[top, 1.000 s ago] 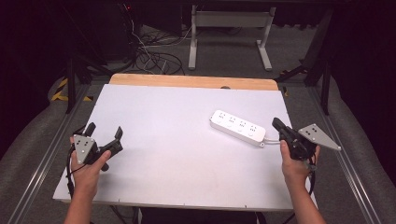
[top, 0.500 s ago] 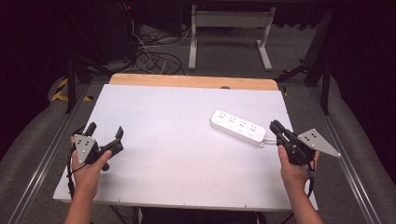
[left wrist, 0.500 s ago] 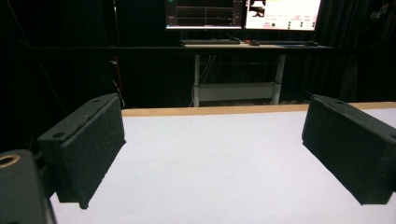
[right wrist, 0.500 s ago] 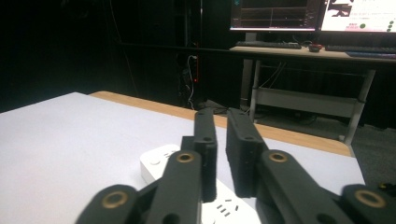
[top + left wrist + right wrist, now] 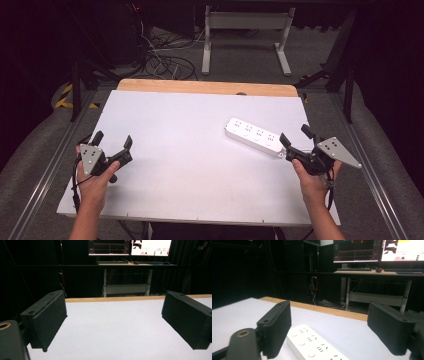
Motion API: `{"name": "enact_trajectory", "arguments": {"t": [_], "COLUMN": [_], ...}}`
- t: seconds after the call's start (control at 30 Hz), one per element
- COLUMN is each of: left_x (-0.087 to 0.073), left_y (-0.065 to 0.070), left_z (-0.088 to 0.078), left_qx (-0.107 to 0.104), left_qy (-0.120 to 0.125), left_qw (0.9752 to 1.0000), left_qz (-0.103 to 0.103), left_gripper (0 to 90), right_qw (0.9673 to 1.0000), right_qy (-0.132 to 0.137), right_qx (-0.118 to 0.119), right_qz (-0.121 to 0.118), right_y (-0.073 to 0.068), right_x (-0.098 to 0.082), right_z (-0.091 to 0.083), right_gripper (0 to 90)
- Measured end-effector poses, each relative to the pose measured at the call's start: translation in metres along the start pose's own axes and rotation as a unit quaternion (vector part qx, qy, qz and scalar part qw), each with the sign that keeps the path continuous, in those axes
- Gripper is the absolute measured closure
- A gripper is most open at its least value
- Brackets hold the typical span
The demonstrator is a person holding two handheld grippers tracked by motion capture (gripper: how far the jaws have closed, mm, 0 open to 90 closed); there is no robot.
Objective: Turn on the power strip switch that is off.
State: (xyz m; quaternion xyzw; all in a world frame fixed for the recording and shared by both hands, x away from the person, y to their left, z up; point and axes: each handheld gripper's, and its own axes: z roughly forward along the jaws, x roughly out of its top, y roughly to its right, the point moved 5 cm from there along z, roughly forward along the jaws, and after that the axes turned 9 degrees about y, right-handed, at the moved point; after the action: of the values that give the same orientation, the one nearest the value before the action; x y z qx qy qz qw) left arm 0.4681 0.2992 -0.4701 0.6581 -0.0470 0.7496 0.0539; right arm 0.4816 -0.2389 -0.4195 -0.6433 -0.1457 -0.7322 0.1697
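White counter point(image 5: 190, 165) under you, wooden strip along its far edge, dark room all around. Nearest you, your left hand point(image 5: 95, 177) holds the left tongs point(image 5: 111, 145) low at the counter's left side, jaws spread wide with nothing between them; in the left gripper view those two black pads frame bare white surface. Over on the right, your right hand point(image 5: 312, 182) has the right tongs point(image 5: 294, 136) at the counter's right edge, jaws wide apart as well and gripping nothing. Just ahead of them lies the white power strip point(image 5: 254, 137), flat on the counter, angled with its near end toward your right tongs; in the right gripper view it sits between the two pads, closer to the left one, sockets facing up. Farther out, past the wooden edge, cables point(image 5: 165, 62) tangle on the floor, a desk frame point(image 5: 245, 22) stands behind, and lit monitors point(image 5: 377, 250) glow at the back.
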Motion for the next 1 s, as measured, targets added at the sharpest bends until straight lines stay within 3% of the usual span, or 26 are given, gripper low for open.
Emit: {"name": "enact_trajectory", "arguments": {"t": [0.2,0.43,0.73,1.0], "left_x": [0.0,0.001,0.002,0.002], "left_y": [0.001,0.001,0.0,0.001], "left_z": [0.0,0.0,-0.001,-0.001], "left_qx": [0.0,0.0,0.0,-0.001], "left_qy": [0.0,0.003,0.005,0.002], "left_qw": [1.0,1.0,1.0,1.0], "left_qz": [-0.002,-0.003,-0.003,0.0], "left_gripper": [6.3,6.4,6.4,6.4], "right_qw": [0.9997,0.9991,0.9992,0.9992], "right_qy": [-0.022,-0.034,-0.009,0.003], "right_qx": [0.002,0.002,-0.019,-0.02], "right_qz": [-0.005,-0.026,-0.035,-0.034], "right_y": [-0.003,-0.006,-0.006,-0.005], "right_x": [-0.008,-0.015,-0.018,-0.019], "right_z": [0.003,0.006,0.009,0.01], "right_gripper": [22.6,12.8,13.9,13.8]}}
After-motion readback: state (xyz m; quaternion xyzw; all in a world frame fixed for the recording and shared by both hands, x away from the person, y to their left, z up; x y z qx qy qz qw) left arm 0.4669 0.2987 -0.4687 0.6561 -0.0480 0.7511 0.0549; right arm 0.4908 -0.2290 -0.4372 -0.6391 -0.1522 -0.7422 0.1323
